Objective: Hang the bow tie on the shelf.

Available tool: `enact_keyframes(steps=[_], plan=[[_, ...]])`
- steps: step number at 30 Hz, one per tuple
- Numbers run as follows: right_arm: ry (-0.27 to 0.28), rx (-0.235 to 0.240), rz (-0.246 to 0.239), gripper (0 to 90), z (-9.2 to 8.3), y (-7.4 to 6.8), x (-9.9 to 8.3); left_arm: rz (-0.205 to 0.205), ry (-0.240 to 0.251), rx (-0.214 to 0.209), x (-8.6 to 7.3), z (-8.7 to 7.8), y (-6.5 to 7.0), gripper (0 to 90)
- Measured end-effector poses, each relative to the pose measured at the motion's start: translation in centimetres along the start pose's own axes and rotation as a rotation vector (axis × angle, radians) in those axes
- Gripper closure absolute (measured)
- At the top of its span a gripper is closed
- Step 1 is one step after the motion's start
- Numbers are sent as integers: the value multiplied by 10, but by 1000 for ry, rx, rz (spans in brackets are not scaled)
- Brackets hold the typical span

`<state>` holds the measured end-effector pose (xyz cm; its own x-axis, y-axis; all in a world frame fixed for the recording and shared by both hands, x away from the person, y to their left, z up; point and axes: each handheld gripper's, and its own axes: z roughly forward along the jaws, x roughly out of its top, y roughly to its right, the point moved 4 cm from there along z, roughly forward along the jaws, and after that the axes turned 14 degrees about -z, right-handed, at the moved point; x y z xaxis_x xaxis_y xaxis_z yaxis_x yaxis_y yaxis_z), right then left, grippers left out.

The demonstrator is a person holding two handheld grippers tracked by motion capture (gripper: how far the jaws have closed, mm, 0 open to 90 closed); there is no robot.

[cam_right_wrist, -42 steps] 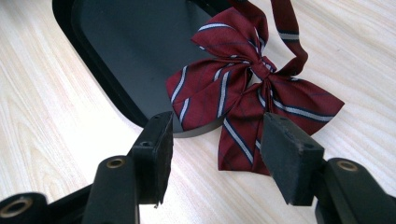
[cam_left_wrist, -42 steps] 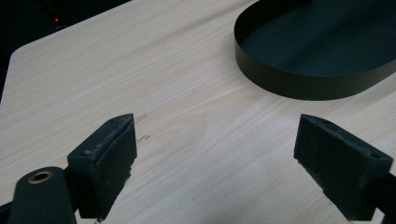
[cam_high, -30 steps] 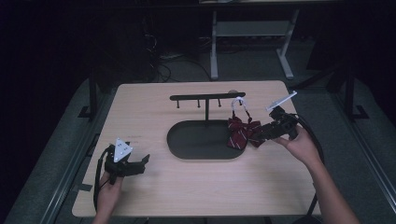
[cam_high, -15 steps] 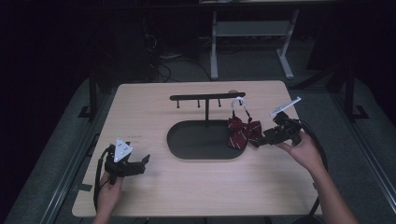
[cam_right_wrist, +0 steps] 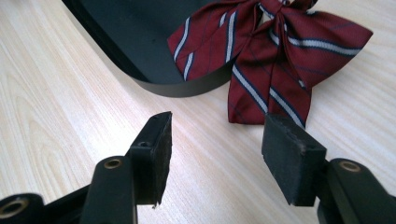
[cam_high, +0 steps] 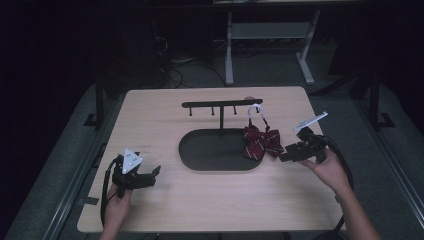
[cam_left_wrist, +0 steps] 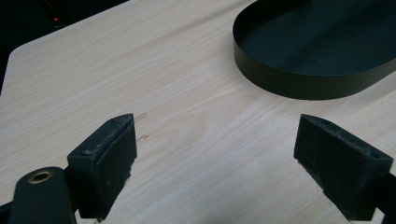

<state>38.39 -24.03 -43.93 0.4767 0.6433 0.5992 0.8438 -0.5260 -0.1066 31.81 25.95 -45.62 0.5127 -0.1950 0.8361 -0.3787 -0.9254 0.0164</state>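
Note:
A dark red striped bow tie (cam_high: 261, 140) hangs by its white strap from the right end of a black hook rack (cam_high: 221, 104). Its lower tails drape over the rim of the rack's black oval base tray (cam_high: 200, 152). In the right gripper view the bow tie (cam_right_wrist: 275, 51) lies just beyond the jaws, half over the tray rim (cam_right_wrist: 187, 86). My right gripper (cam_high: 286, 156) is open just right of the tie, with nothing between its fingers. My left gripper (cam_high: 154, 172) rests open at the table's front left, facing the tray (cam_left_wrist: 299, 84).
The light wooden table (cam_high: 165, 120) stands over a grey floor mat. A white desk frame (cam_high: 270, 35) and cables sit in the dark behind it. Black cables trail from both grippers toward the near edge.
My right gripper has drawn back from the bow tie, toward the front right, leaving the tie hanging on the rack. The left gripper has stayed put.

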Motion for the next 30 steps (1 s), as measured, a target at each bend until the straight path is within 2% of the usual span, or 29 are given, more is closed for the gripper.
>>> enact_keyframes(steps=[30], plan=[[12, -12, 30, 406, 5, -12, -35, 0, 5, -2, 0, 1, 0, 131]])
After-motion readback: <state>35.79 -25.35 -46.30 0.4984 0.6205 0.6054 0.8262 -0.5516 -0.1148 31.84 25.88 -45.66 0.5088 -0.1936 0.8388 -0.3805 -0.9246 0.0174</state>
